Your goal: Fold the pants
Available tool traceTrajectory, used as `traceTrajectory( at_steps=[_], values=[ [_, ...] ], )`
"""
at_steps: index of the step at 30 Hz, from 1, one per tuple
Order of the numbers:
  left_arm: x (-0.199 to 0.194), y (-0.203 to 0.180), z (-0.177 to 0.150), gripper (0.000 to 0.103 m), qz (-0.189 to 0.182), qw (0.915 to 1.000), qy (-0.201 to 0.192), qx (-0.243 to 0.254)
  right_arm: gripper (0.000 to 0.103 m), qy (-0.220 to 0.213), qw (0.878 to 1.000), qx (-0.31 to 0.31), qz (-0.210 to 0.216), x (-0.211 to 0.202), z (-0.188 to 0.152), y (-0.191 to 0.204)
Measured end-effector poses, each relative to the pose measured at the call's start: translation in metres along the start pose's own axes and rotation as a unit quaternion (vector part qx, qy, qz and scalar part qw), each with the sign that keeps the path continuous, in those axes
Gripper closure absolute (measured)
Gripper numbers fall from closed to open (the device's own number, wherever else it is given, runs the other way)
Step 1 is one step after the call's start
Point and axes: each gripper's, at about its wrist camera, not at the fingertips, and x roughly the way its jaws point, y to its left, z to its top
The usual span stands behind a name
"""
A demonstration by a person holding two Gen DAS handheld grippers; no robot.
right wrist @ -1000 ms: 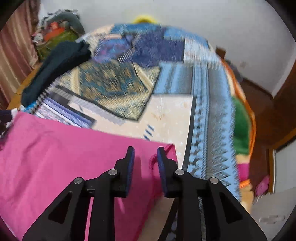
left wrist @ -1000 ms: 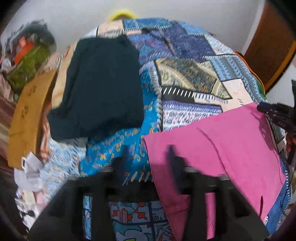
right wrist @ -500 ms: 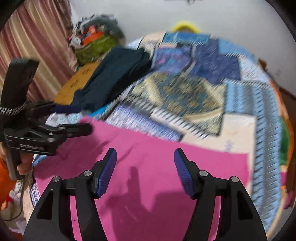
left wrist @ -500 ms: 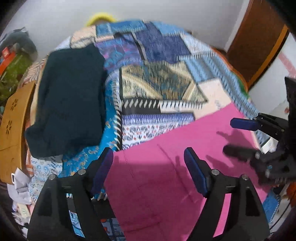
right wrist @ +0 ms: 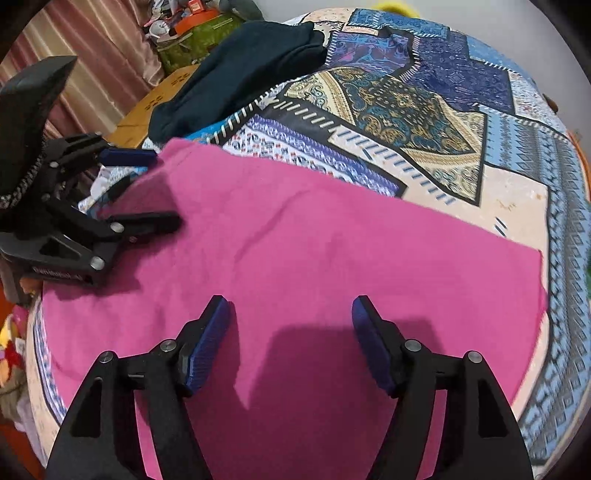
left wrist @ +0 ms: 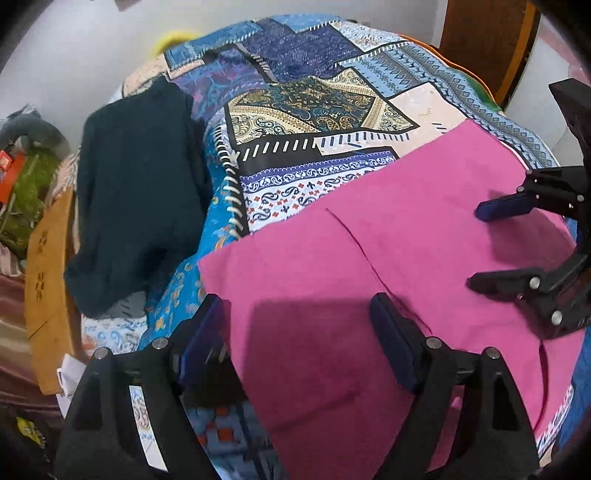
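The pink pants [left wrist: 369,258] lie flat on the patchwork bedspread [left wrist: 317,107], folded into a wide rectangle; they also show in the right wrist view [right wrist: 332,251]. My left gripper [left wrist: 295,321] is open and empty above the pants' left end. It shows from the side in the right wrist view [right wrist: 147,192]. My right gripper [right wrist: 290,328] is open and empty above the pants' near middle. It shows in the left wrist view [left wrist: 476,247] at the right, over the pants' right part.
A dark teal garment [left wrist: 136,206] lies on the bedspread's left side, also in the right wrist view [right wrist: 240,70]. A wooden board [left wrist: 48,295] stands beside the bed. Cluttered bags [right wrist: 192,33] and a curtain [right wrist: 85,62] are at the left. A wooden door [left wrist: 484,40] is far right.
Both grippers have opened wide and let go of the pants. They have drawn back and turned inward, so each now sees the other over the flat pink cloth.
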Motion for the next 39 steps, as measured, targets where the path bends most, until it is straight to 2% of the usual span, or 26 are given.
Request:
traceTrajectory(
  at_steps=[12, 15, 20, 27, 30, 33, 35, 39],
  values=[
    [-0.043, 0.004, -0.046, 0.021, 0.017, 0.9981, -0.035, -0.047, 0.035, -0.026, 0.998, 0.054, -0.021, -0.035, -0.052, -0.006],
    [-0.054, 0.004, -0.058, 0.021, 0.017, 0.9977, -0.041, -0.052, 0.034, -0.043, 0.996, 0.072, -0.034, -0.043, -0.065, -0.009],
    [-0.069, 0.011, -0.071, 0.021, 0.036, 0.9959, -0.047, -0.068, 0.031, -0.057, 0.993, 0.084, -0.06, -0.051, -0.084, -0.008],
    [-0.09, 0.027, -0.092, 0.021, 0.034, 0.9892, -0.065, -0.127, 0.031, -0.049, 0.992, 0.081, -0.081, -0.062, -0.093, -0.006],
    [-0.102, 0.033, -0.097, 0.021, 0.015, 0.9827, -0.072, -0.17, 0.031, -0.06, 0.992, 0.072, -0.089, -0.071, -0.09, 0.0],
    [-0.11, 0.037, -0.099, 0.021, -0.023, 0.9745, -0.075, -0.21, 0.031, -0.093, 0.99, 0.063, -0.089, -0.082, -0.079, 0.011],
    [-0.114, 0.033, -0.097, 0.021, -0.037, 0.9721, -0.077, -0.219, 0.031, -0.115, 0.988, 0.054, -0.086, -0.085, -0.07, 0.021],
    [-0.113, 0.016, -0.099, 0.021, -0.056, 0.9714, -0.071, -0.219, 0.031, -0.127, 0.988, 0.046, -0.077, -0.075, -0.061, 0.035]
  ],
)
